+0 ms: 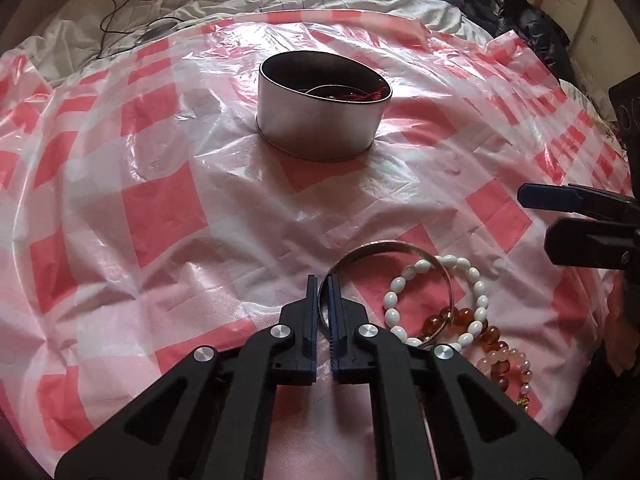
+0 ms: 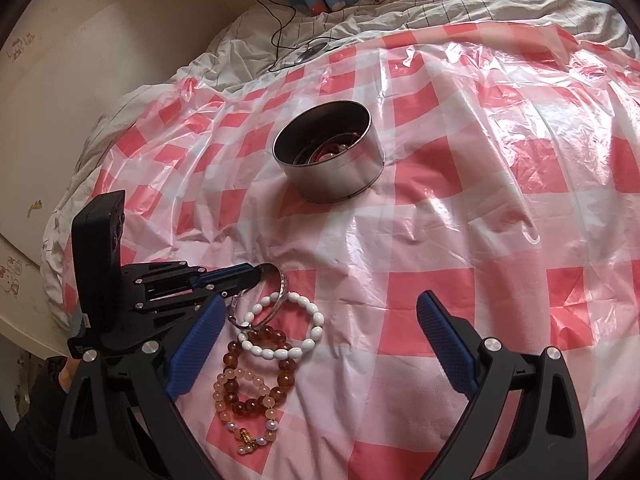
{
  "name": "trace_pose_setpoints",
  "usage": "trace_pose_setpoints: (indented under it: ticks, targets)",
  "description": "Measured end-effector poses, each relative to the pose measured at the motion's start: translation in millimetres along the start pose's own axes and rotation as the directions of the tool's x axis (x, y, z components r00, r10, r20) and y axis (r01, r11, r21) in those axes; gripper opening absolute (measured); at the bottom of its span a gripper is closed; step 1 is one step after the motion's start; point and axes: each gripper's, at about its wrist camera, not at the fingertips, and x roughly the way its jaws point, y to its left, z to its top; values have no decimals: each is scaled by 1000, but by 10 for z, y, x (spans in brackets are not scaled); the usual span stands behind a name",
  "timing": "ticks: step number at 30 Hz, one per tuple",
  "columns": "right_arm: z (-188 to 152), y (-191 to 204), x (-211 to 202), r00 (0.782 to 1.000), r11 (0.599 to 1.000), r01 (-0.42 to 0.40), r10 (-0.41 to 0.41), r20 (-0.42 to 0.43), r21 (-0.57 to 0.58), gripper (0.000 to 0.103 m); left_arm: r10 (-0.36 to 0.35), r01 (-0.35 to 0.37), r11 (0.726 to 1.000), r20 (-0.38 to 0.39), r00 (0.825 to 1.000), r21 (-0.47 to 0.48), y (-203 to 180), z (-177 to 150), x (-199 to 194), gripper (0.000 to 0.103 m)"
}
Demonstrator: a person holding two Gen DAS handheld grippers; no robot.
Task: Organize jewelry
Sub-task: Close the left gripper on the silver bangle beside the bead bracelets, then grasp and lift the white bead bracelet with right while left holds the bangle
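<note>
My left gripper [image 1: 323, 280] pinches the silver bangle [image 1: 372, 250], which seems lifted slightly. My right gripper [image 2: 320, 320] is spread wide, beside the white bead bracelet [image 2: 316, 316].

Both the left gripper [image 1: 323, 280] and the right gripper [image 2: 320, 312] have matte black angular linkage arms, round silver screw heads, and ribbed blue finger pads [image 2: 444, 344].

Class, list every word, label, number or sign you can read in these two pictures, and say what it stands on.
None can be read.
Small white print on the left gripper body's lower edge: too blurred.
Wall stickers: cartoon figures, no legible words.
Tin, bracelets: no markings visible.
</note>
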Motion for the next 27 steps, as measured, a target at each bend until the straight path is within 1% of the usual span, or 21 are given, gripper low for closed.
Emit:
trace_pose_setpoints:
  ticks: [1,3,4,6,8,9,10,11,13,15,17,19,21,22,23,24,25,27]
  targets:
    - [-2,3,1,1000,1000,1,-1,0,-3,92,3,-3,1000,7,1000,-17,36,10,-30,3]
    - [-6,19,6,1000,1000,3,-3,0,-16,92,49,-47,998,38,998,-52,156,31,-138,3]
    - [-13,40,14,1000,1000,5,-5,-2,-30,92,70,-65,994,56,996,-85,258,39,-199,3]
    - [-30,86,40,1000,998,-1,1,-14,-55,92,79,-67,984,72,994,-164,494,44,-294,3]
    - [-59,187,94,998,995,-39,35,-42,-97,92,90,-74,975,66,994,-210,659,17,-311,3]
    - [-72,230,120,996,991,-78,71,-60,-110,92,90,-75,972,56,994,-221,704,-7,-289,3]
    - [-86,268,161,991,986,-118,108,-83,-116,92,87,-76,972,44,995,-223,720,-33,-253,3]
    - [-98,290,205,987,984,-135,123,-102,-116,92,85,-77,973,28,996,-216,718,-61,-207,3]
    - [-117,302,306,983,985,-134,118,-141,-111,92,89,-85,976,10,996,-198,695,-100,-139,3]
    - [-136,264,390,977,987,-136,119,-178,-83,92,90,-87,978,9,996,-192,690,-105,-125,3]
    - [-148,268,417,976,988,-134,118,-185,-79,90,83,-80,977,8,996,-196,709,-103,-123,3]
    - [-161,300,430,978,987,-125,105,-181,-102,88,84,-81,977,6,996,-197,700,-105,-108,3]
    - [-170,349,472,981,986,-102,78,-177,-133,81,85,-82,977,6,996,-196,697,-100,-102,3]
    - [-172,400,495,984,983,-82,54,-168,-165,75,84,-82,977,6,996,-197,695,-101,-101,3]
    - [-177,454,518,986,978,-67,35,-162,-198,65,85,-82,977,6,996,-197,693,-97,-97,3]
    - [-182,500,534,987,973,-63,28,-158,-222,59,85,-82,977,5,996,-197,694,-96,-95,3]
    - [-183,526,554,987,970,-67,30,-159,-235,51,85,-82,977,6,996,-197,695,-96,-98,3]
    - [-176,532,587,985,970,-76,38,-166,-232,46,84,-82,977,5,996,-197,697,-94,-94,3]
